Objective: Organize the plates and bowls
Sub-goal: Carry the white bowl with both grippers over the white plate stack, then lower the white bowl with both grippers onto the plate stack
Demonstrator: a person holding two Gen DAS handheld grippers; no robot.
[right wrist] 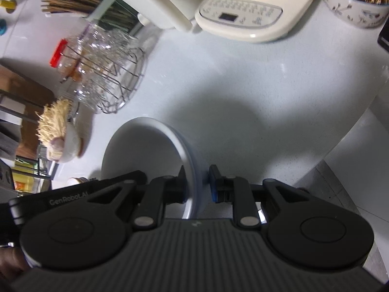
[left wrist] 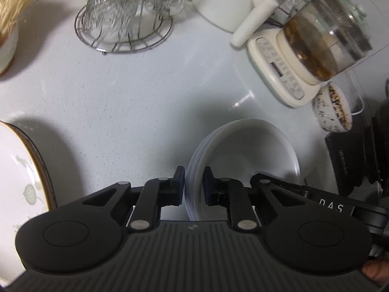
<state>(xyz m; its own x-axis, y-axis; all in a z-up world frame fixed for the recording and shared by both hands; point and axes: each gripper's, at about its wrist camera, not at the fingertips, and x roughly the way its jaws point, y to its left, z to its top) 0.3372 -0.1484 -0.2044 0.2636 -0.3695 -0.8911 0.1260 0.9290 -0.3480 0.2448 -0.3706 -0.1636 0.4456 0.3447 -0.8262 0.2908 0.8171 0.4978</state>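
A stack of white bowls (left wrist: 243,150) sits just over the white counter (left wrist: 121,102). My left gripper (left wrist: 194,185) is shut on the stack's left rim, one pad outside and one inside. In the right wrist view the same stack (right wrist: 141,150) lies to the left, and my right gripper (right wrist: 197,185) is shut on its right rim. Each gripper's black body shows at the far side of the stack in the other's view. A gold-rimmed patterned plate (left wrist: 22,182) lies at the left edge.
A cream kettle base (left wrist: 279,73) with a glass kettle (left wrist: 325,41) stands at the back right, beside a small patterned bowl (left wrist: 333,109) of tea leaves. A wire rack of glasses (left wrist: 124,17) stands behind. The counter's curved edge (right wrist: 352,133) drops off on the right.
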